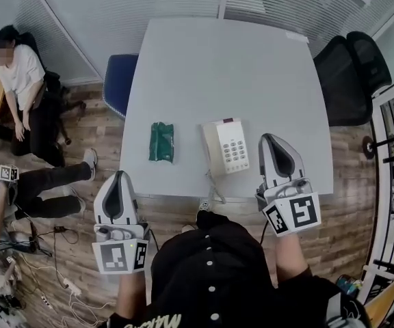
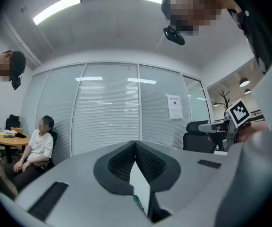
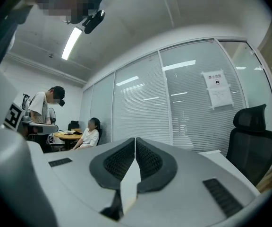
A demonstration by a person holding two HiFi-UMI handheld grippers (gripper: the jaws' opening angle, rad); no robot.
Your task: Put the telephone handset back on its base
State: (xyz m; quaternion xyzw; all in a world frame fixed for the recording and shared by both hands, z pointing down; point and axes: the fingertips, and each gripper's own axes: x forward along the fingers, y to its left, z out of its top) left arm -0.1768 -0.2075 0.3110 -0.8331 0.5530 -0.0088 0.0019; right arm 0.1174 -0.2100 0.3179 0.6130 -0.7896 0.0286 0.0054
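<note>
A cream telephone (image 1: 226, 147) lies near the front edge of the grey table (image 1: 217, 60), its handset (image 1: 212, 150) resting along the left side of the base beside the keypad. A cord (image 1: 215, 185) hangs over the table edge. In the head view my right gripper (image 1: 268, 138) is just right of the phone, shut with nothing in it. My left gripper (image 1: 120, 175) is in front of the table's left corner, over the floor, also shut and empty. In the left gripper view (image 2: 135, 143) and the right gripper view (image 3: 135, 140) the pads meet, pointing level at the glass wall.
A green packet (image 1: 161, 142) lies left of the phone. A blue chair (image 1: 118, 80) stands at the table's left and a black office chair (image 1: 351, 74) at its right. A seated person (image 1: 22, 80) is at the far left. Cables lie on the wooden floor (image 1: 60, 285).
</note>
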